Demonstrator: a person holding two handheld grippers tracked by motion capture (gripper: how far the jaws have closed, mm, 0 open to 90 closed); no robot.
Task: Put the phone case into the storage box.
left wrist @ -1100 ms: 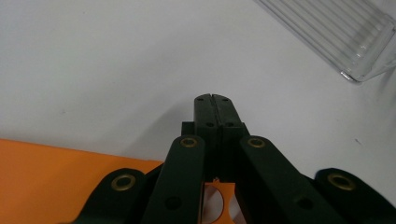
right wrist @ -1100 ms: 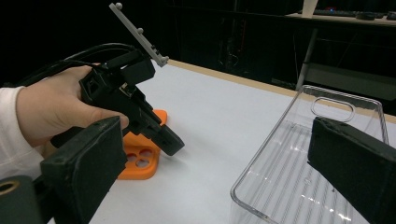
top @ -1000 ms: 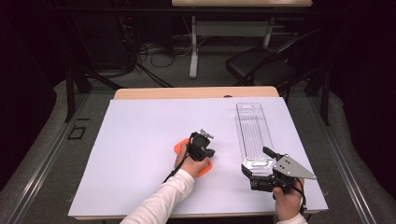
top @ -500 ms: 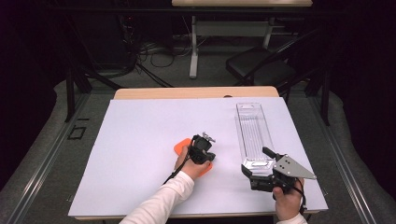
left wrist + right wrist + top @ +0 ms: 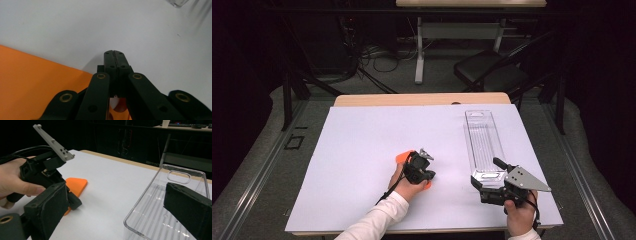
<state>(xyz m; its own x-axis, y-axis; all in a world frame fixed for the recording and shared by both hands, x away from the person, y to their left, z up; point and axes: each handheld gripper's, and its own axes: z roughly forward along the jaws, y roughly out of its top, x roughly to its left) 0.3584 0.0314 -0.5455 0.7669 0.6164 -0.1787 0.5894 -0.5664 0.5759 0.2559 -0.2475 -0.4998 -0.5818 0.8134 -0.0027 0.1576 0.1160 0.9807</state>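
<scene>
Centre of the white worktop (image 5: 362, 150): my left gripper (image 5: 115, 56), jaws pressed together on nothing, over the orange piece (image 5: 404, 157). My right gripper (image 5: 484, 187), jaws wide, apparently straddling the clear tray (image 5: 484, 140) near the right edge.

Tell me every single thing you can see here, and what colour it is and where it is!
orange flat piece: one, orange, on the white sheet under the left gripper
clear plastic tray: one, see-through, long, on the right side of the sheet, its near end at the right gripper
white sheet: one, white, covering the table top
table: one, light wood, its far edge showing beyond the sheet
chair: one, black, on the floor behind the table
cables: several, dark, on the floor behind the table
left gripper: one, black, jaws shut, over the orange flat piece
right gripper: one, black with a grey plate, jaws open around the tray's near end
hands: two, at the near edge
</scene>
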